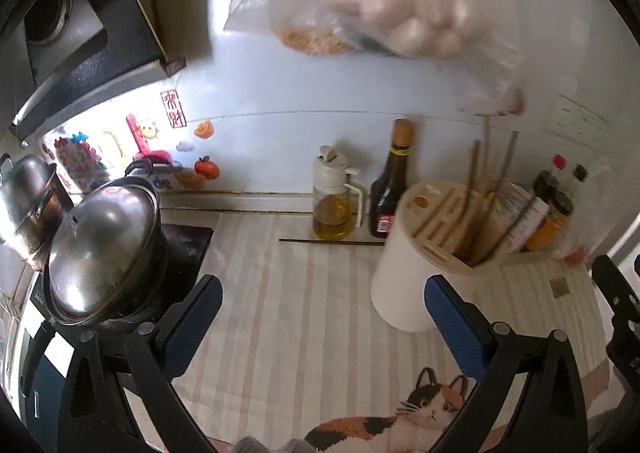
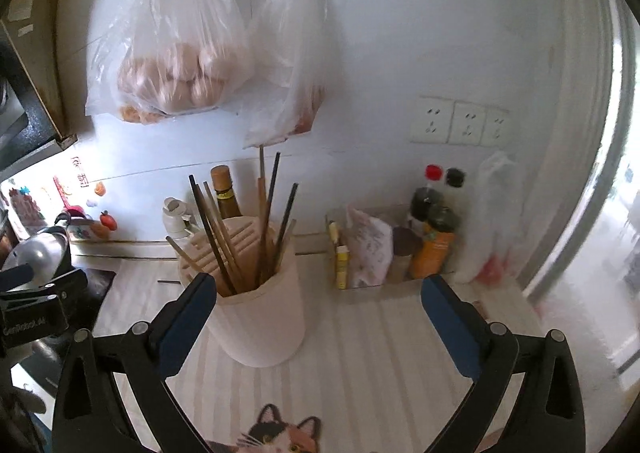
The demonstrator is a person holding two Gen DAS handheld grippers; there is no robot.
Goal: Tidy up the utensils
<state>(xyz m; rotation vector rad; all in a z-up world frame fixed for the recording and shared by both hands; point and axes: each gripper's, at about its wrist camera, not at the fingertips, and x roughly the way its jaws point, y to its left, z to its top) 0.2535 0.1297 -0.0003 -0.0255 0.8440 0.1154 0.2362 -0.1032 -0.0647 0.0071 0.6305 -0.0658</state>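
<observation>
A cream utensil holder [image 1: 408, 285] stands on the striped counter mat, with several chopsticks [image 1: 476, 181] upright in it. It also shows in the right wrist view [image 2: 260, 321], chopsticks [image 2: 240, 229] sticking out. One dark chopstick [image 1: 332, 242] lies flat on the mat behind it, in front of the bottles. My left gripper [image 1: 322, 305] is open and empty, hovering over the mat left of the holder. My right gripper [image 2: 318, 309] is open and empty, its left finger close beside the holder.
An oil dispenser [image 1: 334, 201] and a dark sauce bottle [image 1: 390, 189] stand by the wall. A lidded pot [image 1: 106, 249] sits on the stove at left. A box of condiments [image 2: 400, 253] stands right of the holder. Bags of eggs [image 2: 176, 73] hang above.
</observation>
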